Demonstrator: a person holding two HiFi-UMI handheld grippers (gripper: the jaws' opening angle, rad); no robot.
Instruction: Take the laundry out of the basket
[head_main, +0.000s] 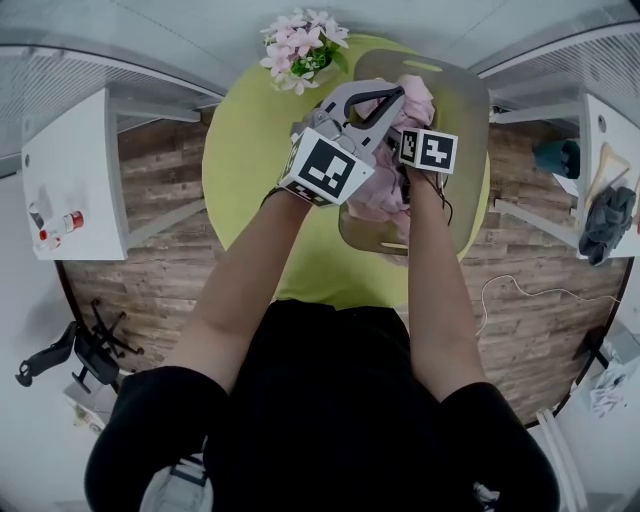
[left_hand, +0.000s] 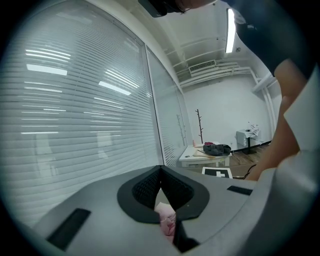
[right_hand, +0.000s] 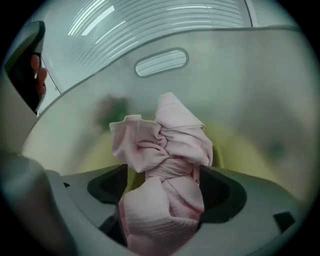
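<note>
Pink cotton fills my right claw (right_hand: 167, 189). Its jaws stand wide, and a knotted wad of the laundry (right_hand: 167, 145) sits between them, loose rather than pinched. My left claw (left_hand: 161, 171) is closed, with a small fold of pink cloth nipped low between its pads. Both claws are over the grey basket (head_main: 468, 105), whose wall and slot handle (right_hand: 161, 62) rise just behind the wad. More pink fabric lies heaped inside it, below my wrists. The basket stands on a round yellow-green table (head_main: 245, 160), near a bunch of pink flowers (head_main: 302, 45).

I judge the step in hand to be taking a fresh hold so the cloth can be lifted out. To do it well, I would close the right claw around the narrow waist of the knot, where the folds are gathered. With the left pinch firm, I would raise both claws straight up. Only once the trailing cloth clears the rim would I swing it aside, so the basket is neither dragged nor tipped.
</note>
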